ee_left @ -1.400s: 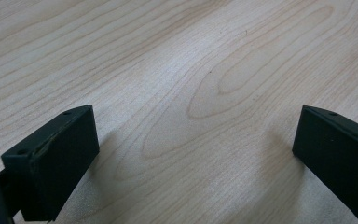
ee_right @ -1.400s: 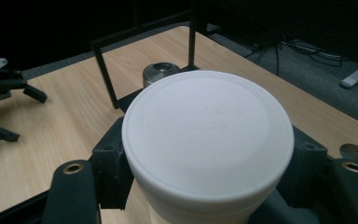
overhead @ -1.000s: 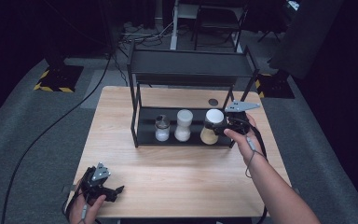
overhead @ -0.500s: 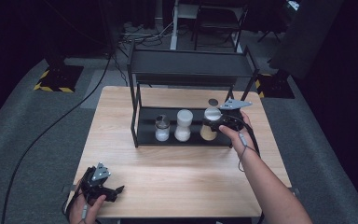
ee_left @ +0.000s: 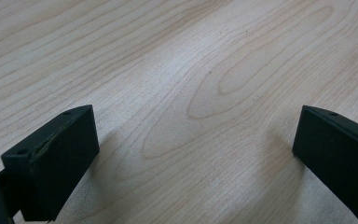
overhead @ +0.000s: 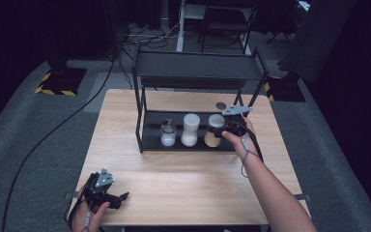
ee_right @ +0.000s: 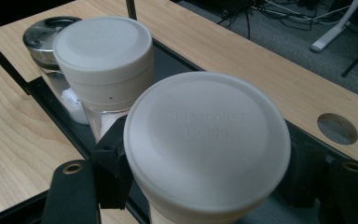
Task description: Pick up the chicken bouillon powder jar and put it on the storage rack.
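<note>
Three jars stand in a row on the lower shelf of the black rack (overhead: 147,130), and from the high view we see them only from the side: a small glass shaker (overhead: 168,133) at the left, a white-capped jar (overhead: 190,129) in the middle, and the seasoning bottle (overhead: 215,130) with tan contents at the right. The right gripper view takes us in close, where we look down on the bottle's broad white lid (ee_right: 205,144), with faint raised lettering we can partly read, the neighbouring jar's cap (ee_right: 103,49) just beside it, and the shaker's shiny metal top (ee_right: 46,32) behind. It also shows us a round hole (ee_right: 338,128) in the tabletop beyond the rack. Here we see the right gripper (ee_right: 205,186) clamped on the bottle just under the lid, one black jaw on each side.

From above, we see the right forearm stretched forward from the bottom edge, the hand (overhead: 236,135) at the rack's right end, with the grey plate on top of the gripper.

Our left gripper (overhead: 107,193) rests low at the table's near left corner, held in the left hand (overhead: 84,217). Its own view shows bare wood grain of the table (ee_left: 191,70), with the jaws standing wide apart and nothing between them.
</note>
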The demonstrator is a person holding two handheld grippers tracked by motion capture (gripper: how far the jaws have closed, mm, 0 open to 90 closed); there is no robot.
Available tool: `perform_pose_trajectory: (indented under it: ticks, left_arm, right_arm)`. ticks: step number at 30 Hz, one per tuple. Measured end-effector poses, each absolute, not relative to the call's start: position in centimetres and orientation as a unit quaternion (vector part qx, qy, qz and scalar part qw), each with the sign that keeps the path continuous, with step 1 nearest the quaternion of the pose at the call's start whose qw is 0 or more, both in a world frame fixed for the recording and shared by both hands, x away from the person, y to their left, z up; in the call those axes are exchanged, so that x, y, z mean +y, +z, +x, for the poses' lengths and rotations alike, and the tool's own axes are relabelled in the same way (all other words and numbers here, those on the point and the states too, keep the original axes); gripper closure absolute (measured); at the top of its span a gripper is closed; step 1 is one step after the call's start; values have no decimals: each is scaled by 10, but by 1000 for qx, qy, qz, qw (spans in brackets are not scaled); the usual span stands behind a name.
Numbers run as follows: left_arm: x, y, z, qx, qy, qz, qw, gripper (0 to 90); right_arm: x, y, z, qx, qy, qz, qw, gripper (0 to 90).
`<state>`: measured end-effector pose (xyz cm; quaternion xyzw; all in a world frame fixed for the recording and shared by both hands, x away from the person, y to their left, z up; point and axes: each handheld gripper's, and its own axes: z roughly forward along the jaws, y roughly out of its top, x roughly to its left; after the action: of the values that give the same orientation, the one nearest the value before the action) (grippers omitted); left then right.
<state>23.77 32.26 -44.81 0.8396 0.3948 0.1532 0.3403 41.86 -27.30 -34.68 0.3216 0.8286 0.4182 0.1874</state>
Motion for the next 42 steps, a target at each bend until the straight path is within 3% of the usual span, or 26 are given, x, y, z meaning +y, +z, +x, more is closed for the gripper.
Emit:
perform_pose_trajectory:
  ticks: [19,24,28,42]
  left_arm:
    - [322,-448,238,395,153,840,340,0]
    - [323,-448,238,395,153,840,340,0]
    - [322,-448,238,395,153,840,340,0]
    - [322,-448,237,397,154,839,340,0]
  right_arm:
    - [-270,-353,427,827,419,331,178,319]
    - [-270,-346,420,816,429,339,186,169]
    - [-275,-337,414,811,441,339,184,114]
    - [-312,-311,367,805,471,313,181,81]
